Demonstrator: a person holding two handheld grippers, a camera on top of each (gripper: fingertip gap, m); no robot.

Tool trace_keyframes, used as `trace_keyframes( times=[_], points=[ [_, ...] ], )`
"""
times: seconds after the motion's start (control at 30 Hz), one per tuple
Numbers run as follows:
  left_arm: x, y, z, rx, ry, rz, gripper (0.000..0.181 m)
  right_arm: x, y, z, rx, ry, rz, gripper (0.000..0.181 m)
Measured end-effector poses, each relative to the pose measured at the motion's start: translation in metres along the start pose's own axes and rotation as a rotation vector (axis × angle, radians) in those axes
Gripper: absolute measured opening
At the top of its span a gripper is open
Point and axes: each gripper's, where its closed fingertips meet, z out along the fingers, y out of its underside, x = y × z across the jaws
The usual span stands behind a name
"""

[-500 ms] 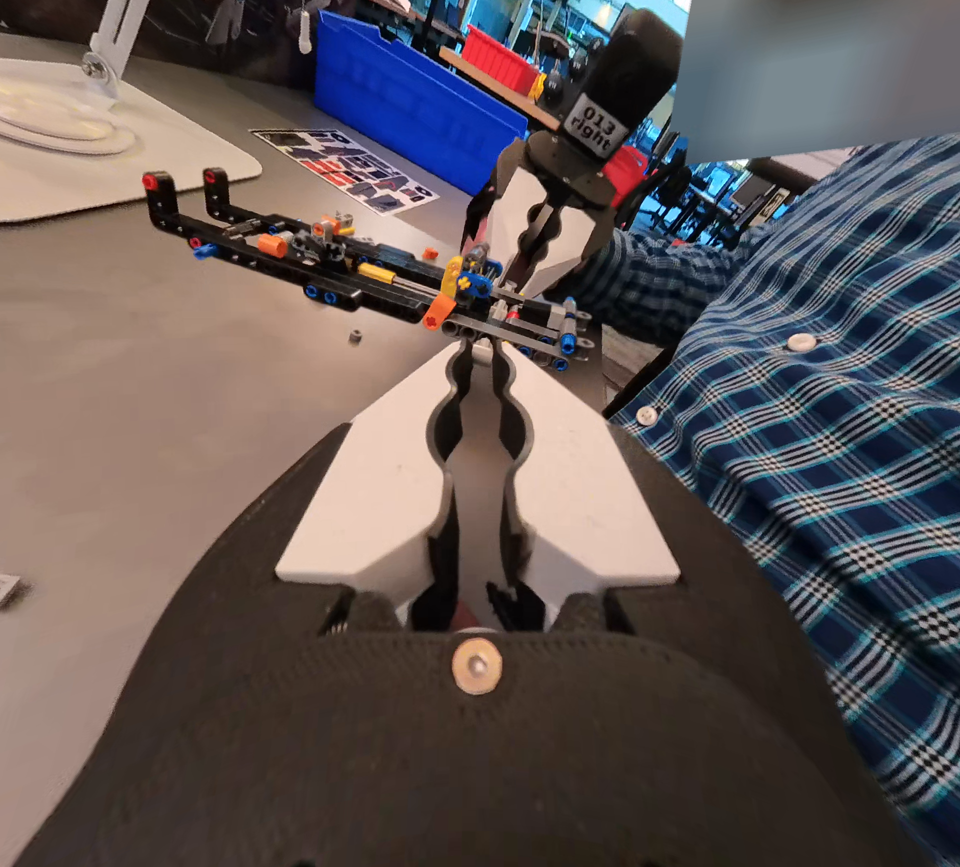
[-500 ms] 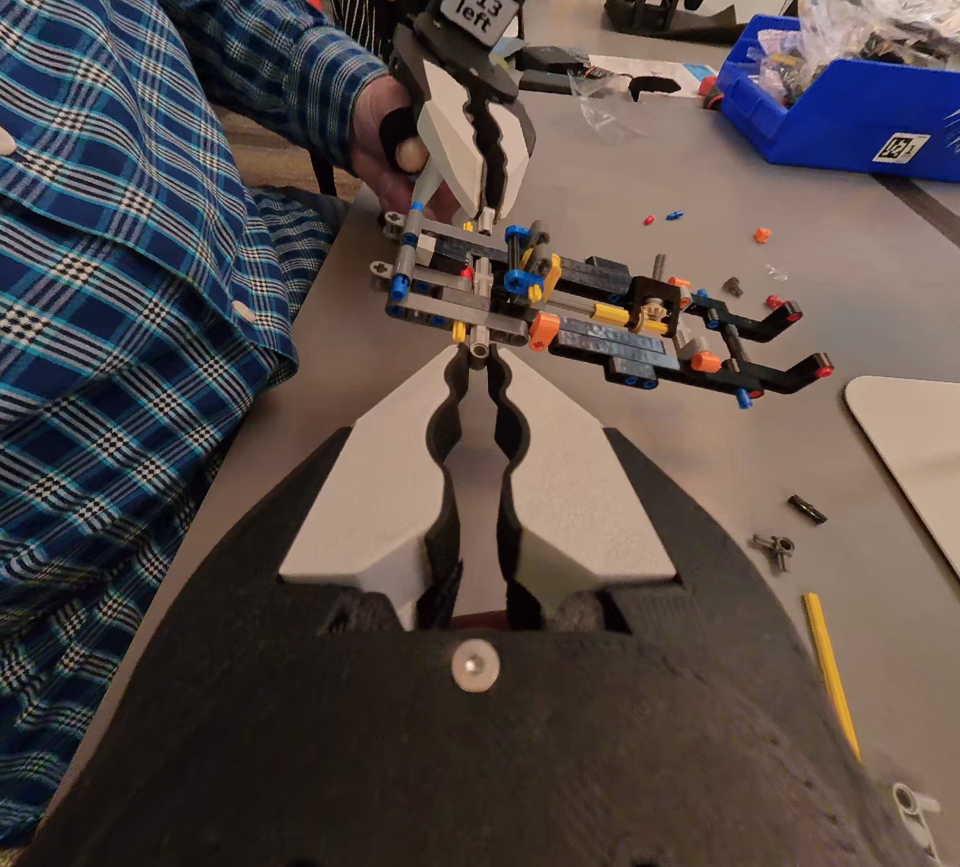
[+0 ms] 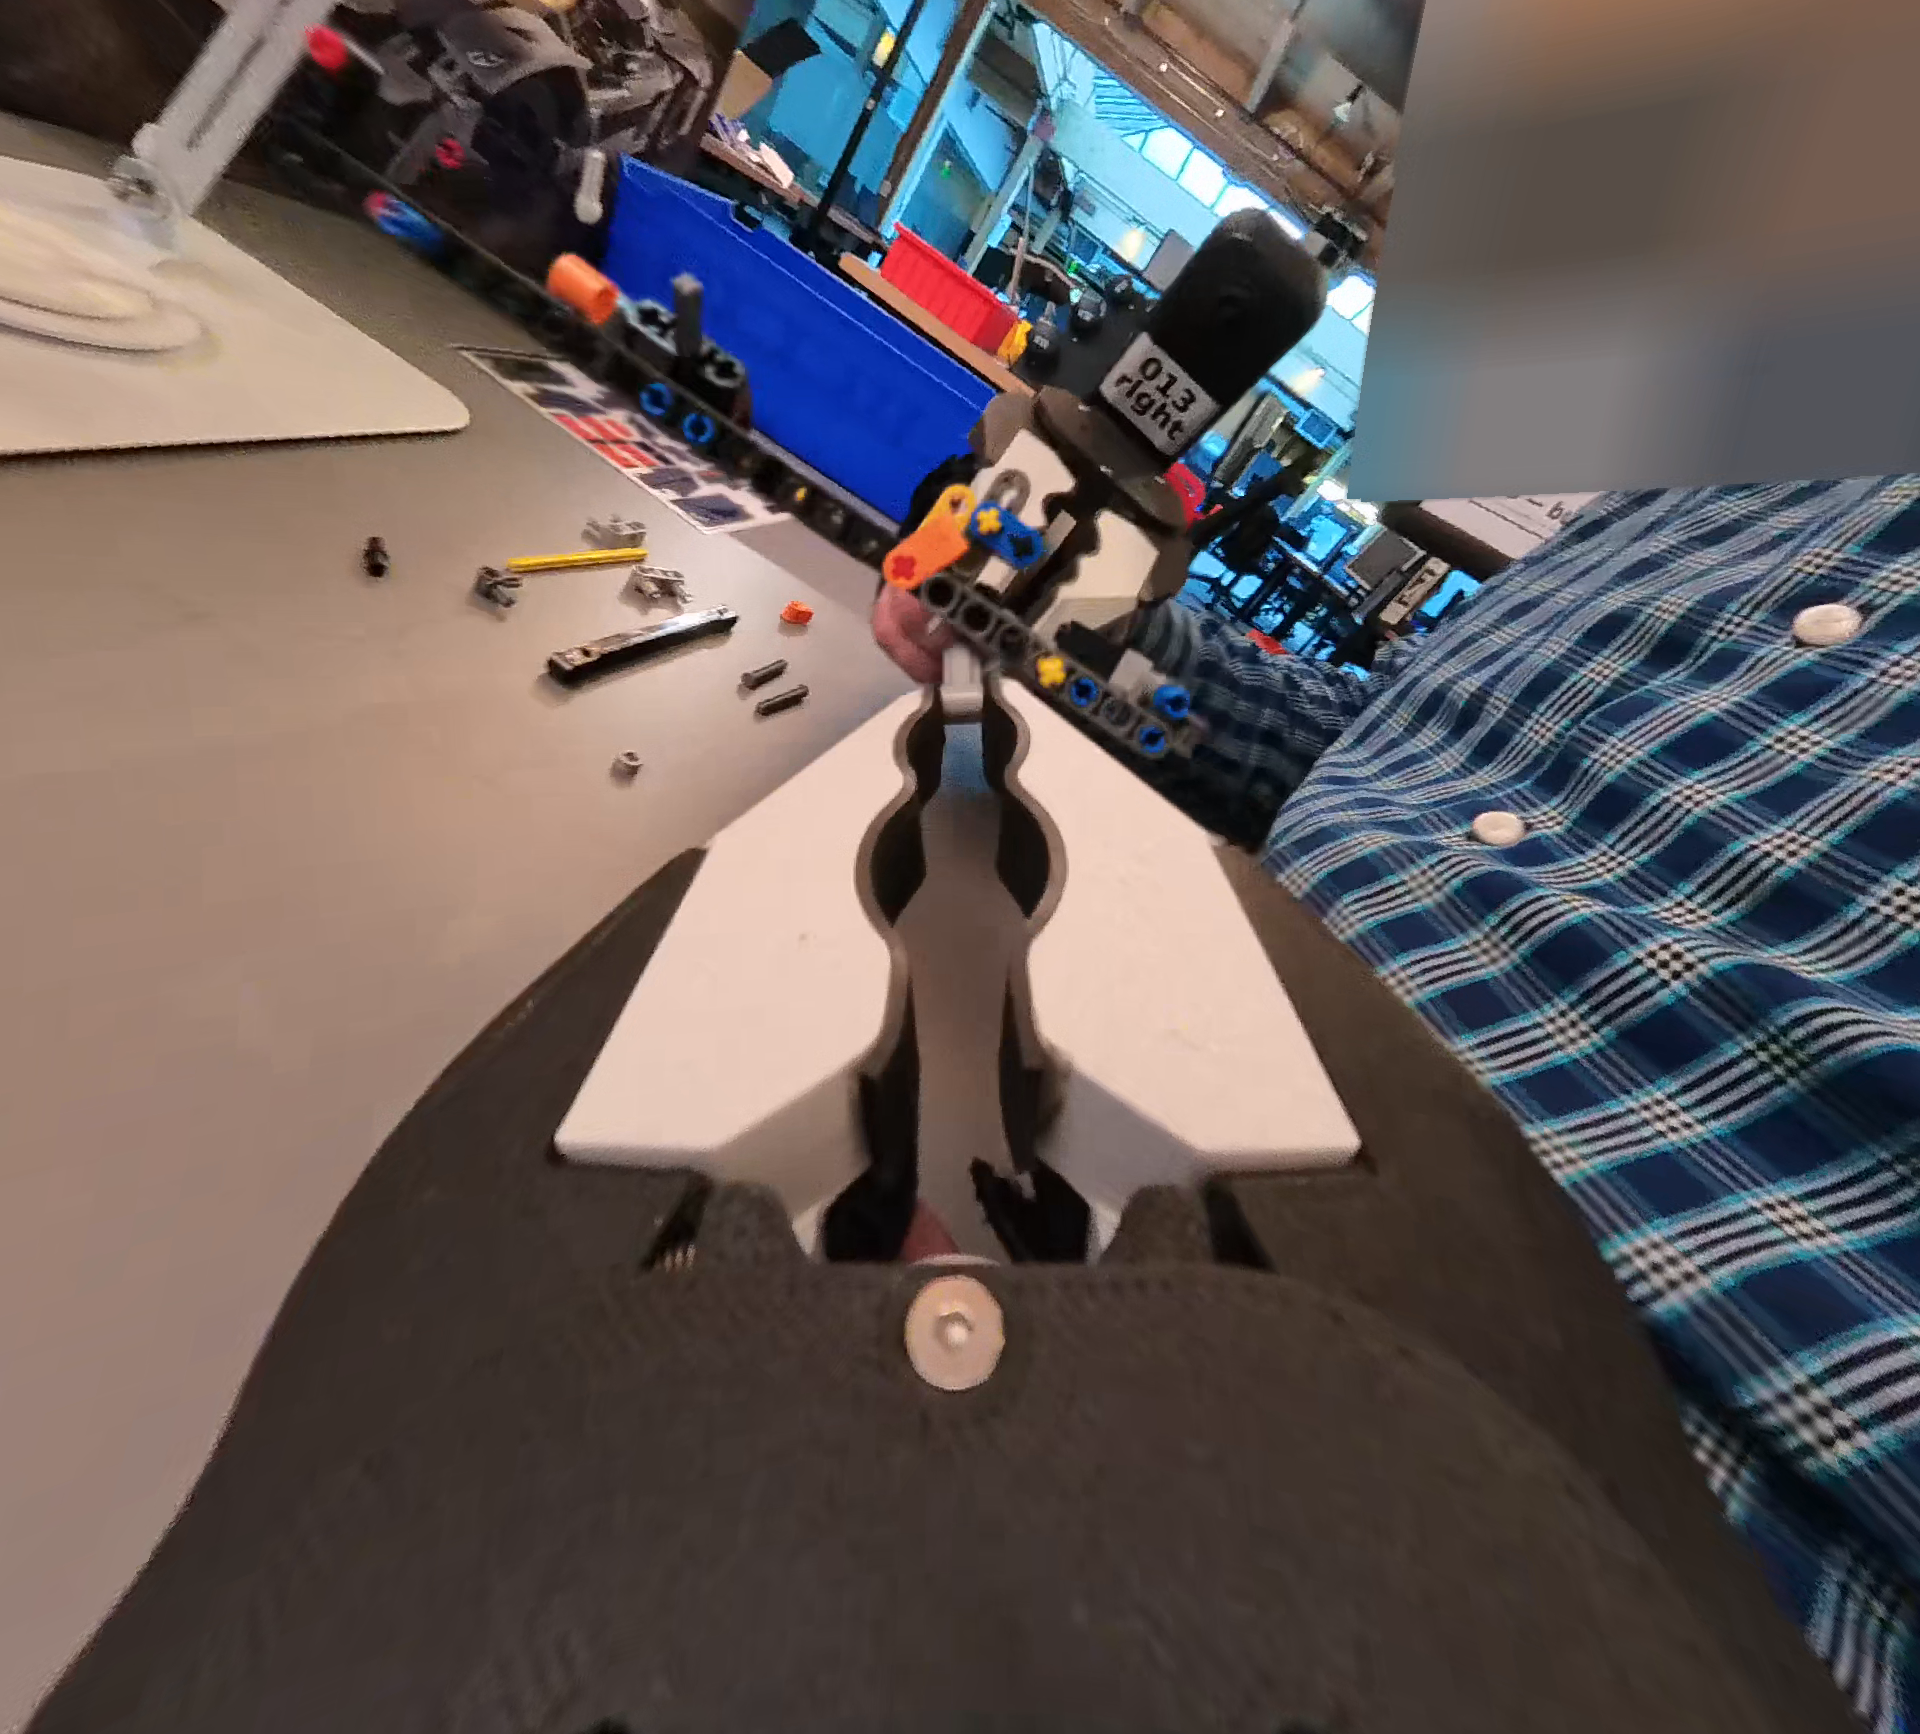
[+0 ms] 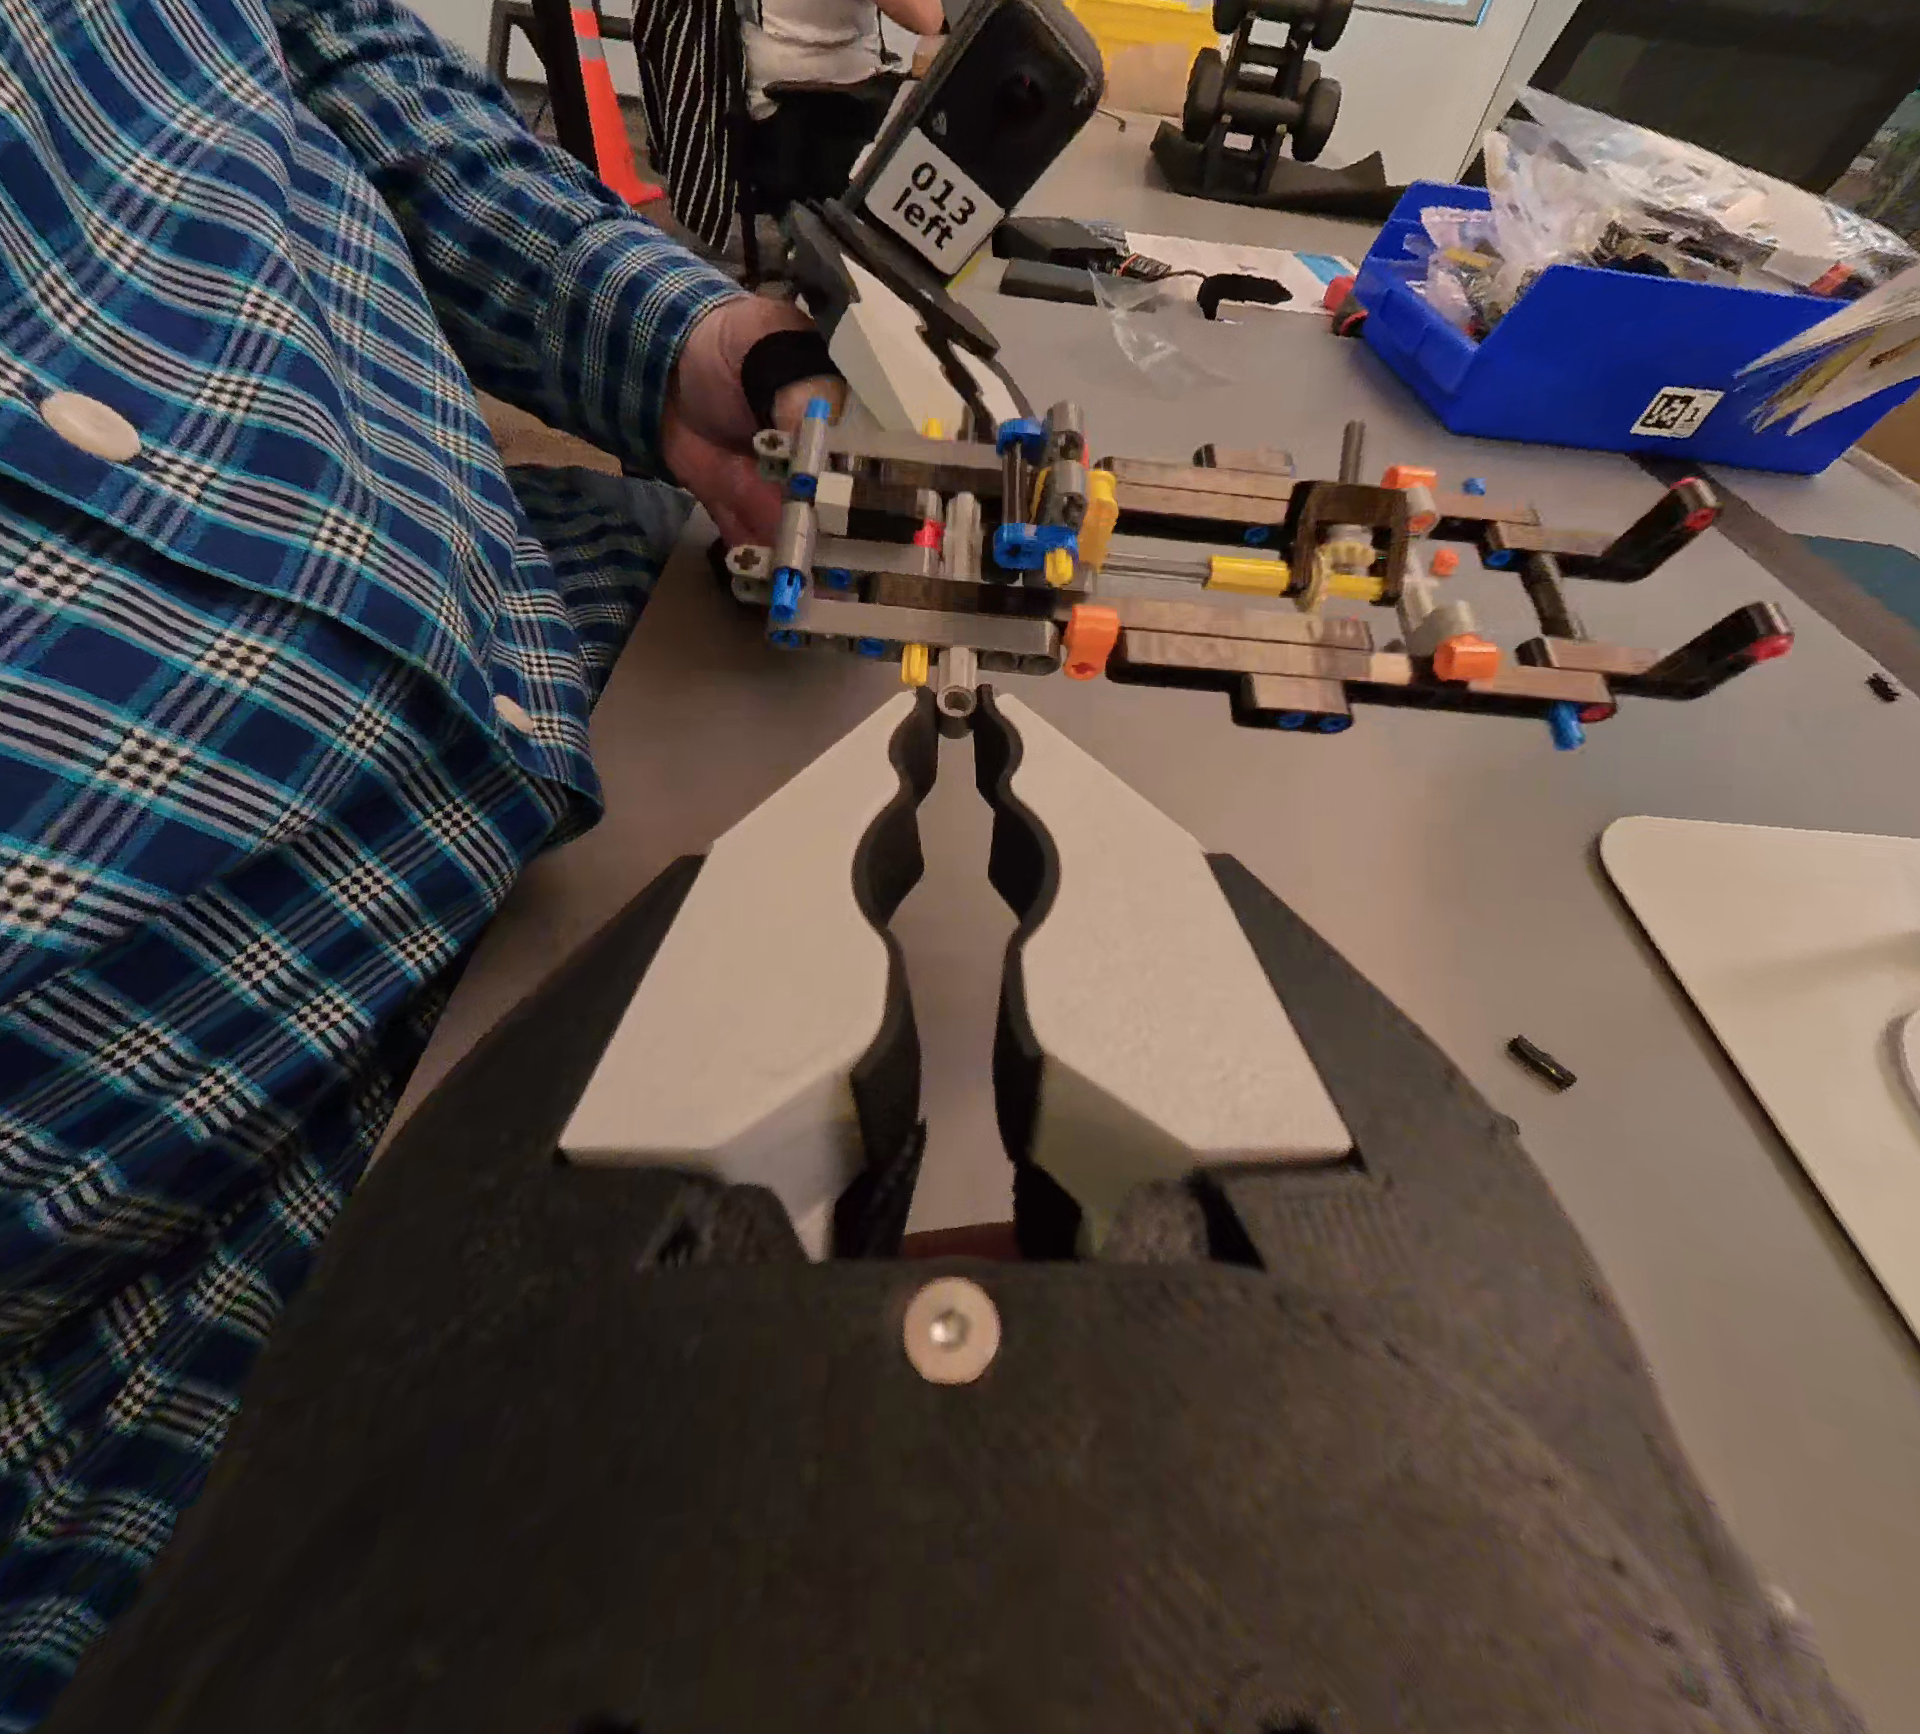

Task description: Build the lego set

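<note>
The lego chassis (image 4: 1247, 645) is a long frame of black and grey beams with blue, yellow and orange pins, held in the air over the grey table (image 4: 1351, 905). My right gripper (image 4: 956, 705) is shut on a grey axle end sticking out of its near side. My left gripper (image 4: 940, 380) grips the far side of the same end. In the left wrist view my left gripper (image 3: 961, 697) is shut on a pale pin under the chassis (image 3: 977, 619), which runs away up-left. The right gripper (image 3: 1049, 541) faces it from behind the chassis.
A blue bin (image 3: 790, 354) (image 4: 1558, 365) stands at the back. Loose lego parts (image 3: 639, 635), a yellow axle (image 3: 577, 559) and a sticker sheet (image 3: 623, 453) lie on the table. A white mat (image 3: 208, 375) (image 4: 1766, 957) lies to the side. A person's plaid shirt (image 4: 208, 541) is close by. About 6 centimetres separates my left fingertips from my right.
The left wrist view has tilted up and turned, so the chassis now points away from it instead of lying across. Both grippers still hold the chassis.
</note>
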Motion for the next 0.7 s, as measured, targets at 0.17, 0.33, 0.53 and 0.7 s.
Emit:
trace_keyframes(
  times=[0.17,0.33,0.53,0.7],
  points=[
    [-0.012,0.012,-0.004,-0.109,-0.073,0.058,0.006,0.003,0.018,-0.008,-0.061,0.0,0.045,0.004],
    [-0.028,0.039,-0.003,-0.305,-0.153,0.146,0.006,0.001,0.035,-0.011,-0.126,-0.002,0.055,0.004],
    [-0.031,0.048,-0.002,-0.405,-0.144,0.222,0.006,-0.006,0.041,-0.007,-0.141,-0.05,0.044,0.004],
    [-0.039,0.067,-0.01,-0.549,-0.169,0.272,0.006,-0.01,0.065,-0.004,-0.279,-0.095,0.013,0.004]
  ],
)
